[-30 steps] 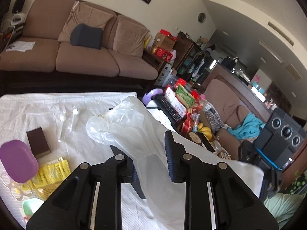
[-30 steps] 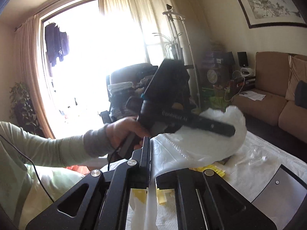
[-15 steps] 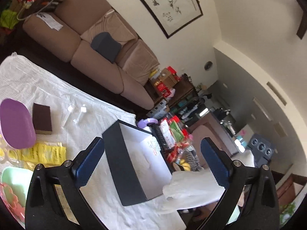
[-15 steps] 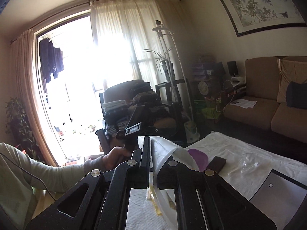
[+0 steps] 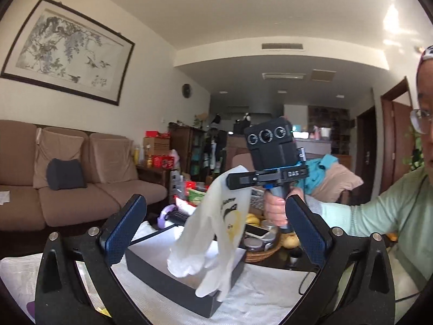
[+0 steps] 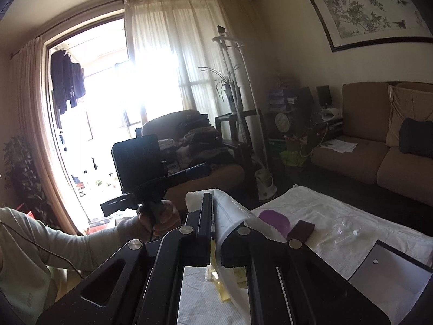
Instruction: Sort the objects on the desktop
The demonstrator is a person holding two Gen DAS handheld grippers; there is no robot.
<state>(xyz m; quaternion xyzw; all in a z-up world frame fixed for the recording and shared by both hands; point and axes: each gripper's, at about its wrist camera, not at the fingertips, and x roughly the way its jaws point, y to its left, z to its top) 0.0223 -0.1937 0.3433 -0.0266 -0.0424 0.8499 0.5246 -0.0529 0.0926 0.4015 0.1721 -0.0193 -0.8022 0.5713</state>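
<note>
My right gripper [image 6: 215, 211] is shut on a white plastic bag [image 6: 230, 216]. In the left wrist view the bag [image 5: 216, 230] hangs from the right gripper [image 5: 235, 182] over a dark open box [image 5: 173, 284] on the white cloth. My left gripper [image 5: 213, 227] is open wide and empty, its blue pads on either side of the hanging bag without touching it. On the cloth lie a purple case [image 6: 273, 219], a brown block [image 6: 300, 230], clear plastic wrappers [image 6: 341, 233] and yellow packets [image 6: 219, 284].
A wicker basket [image 5: 262, 249] with jars and fruit stands behind the box. A brown sofa [image 5: 54, 184] runs along the far wall. The person's arm [image 5: 379, 211] holds the right gripper at the right. A grey lid [image 6: 389, 268] lies at the right.
My left gripper let go of the bag, opened wide and tilted up to face the room. The right gripper kept the bag, which now hangs over the box.
</note>
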